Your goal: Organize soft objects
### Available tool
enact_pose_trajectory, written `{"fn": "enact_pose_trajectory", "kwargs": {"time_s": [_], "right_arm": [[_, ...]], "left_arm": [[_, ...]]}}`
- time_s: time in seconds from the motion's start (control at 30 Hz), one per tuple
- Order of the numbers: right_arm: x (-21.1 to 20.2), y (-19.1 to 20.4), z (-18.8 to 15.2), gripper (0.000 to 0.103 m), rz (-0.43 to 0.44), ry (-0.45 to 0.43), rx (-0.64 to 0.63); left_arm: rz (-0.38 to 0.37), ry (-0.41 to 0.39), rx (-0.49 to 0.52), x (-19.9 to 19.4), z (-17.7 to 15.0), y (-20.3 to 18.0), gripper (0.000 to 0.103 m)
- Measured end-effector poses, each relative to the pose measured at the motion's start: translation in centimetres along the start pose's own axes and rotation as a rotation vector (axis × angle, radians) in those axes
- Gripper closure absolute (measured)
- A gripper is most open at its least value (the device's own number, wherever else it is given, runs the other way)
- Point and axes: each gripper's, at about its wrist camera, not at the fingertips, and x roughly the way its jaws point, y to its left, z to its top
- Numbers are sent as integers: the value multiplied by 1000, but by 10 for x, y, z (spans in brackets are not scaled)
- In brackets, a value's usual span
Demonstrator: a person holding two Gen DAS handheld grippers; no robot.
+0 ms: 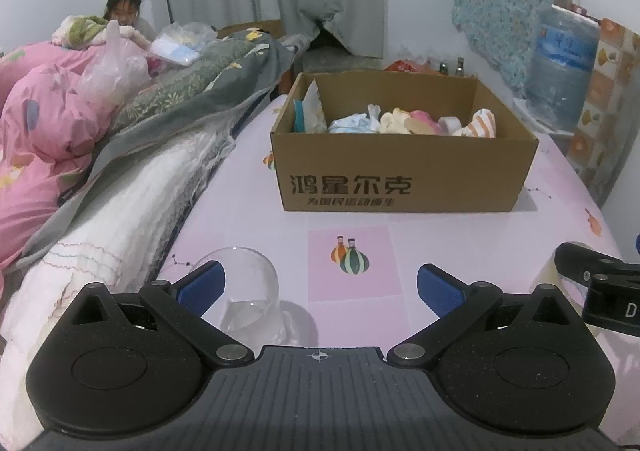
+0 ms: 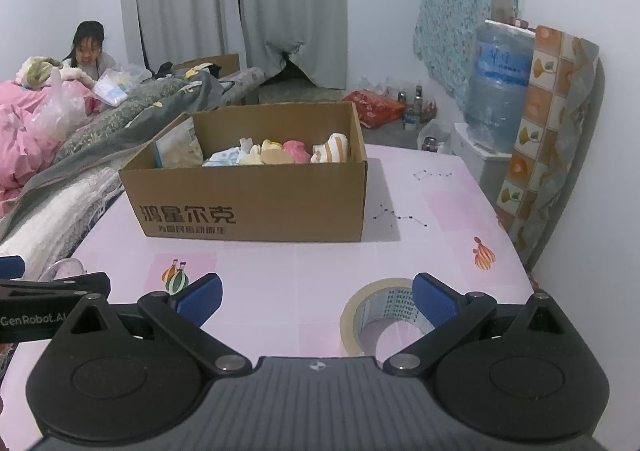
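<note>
The left gripper (image 1: 320, 287) hangs low over the pink sheet (image 1: 460, 235), jaws spread wide and empty, with a clear glass cup (image 1: 250, 291) lying on its side just beside its left finger. The right gripper (image 2: 318, 297) is likewise spread and empty; a roll of tape (image 2: 380, 317) lies on the sheet by its right finger. Farther ahead, a cardboard box (image 1: 404, 171) stands on the sheet, holding the soft objects (image 1: 400, 121) in a jumbled pile. Piled bedding (image 1: 60, 123) lies to the left.
</note>
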Motion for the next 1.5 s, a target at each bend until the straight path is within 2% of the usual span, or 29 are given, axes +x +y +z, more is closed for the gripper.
{"fn": "enact_pose_trajectory", "kwargs": {"time_s": [0.73,1.5], "right_arm": [[-15,4,-12,45,-35,22,-16],[6,-12,-11,45,-72,57,3]], "left_arm": [[-33,24,22,-9,-11,-4,0],[-65,50,64,13,-3,-27,0]]}}
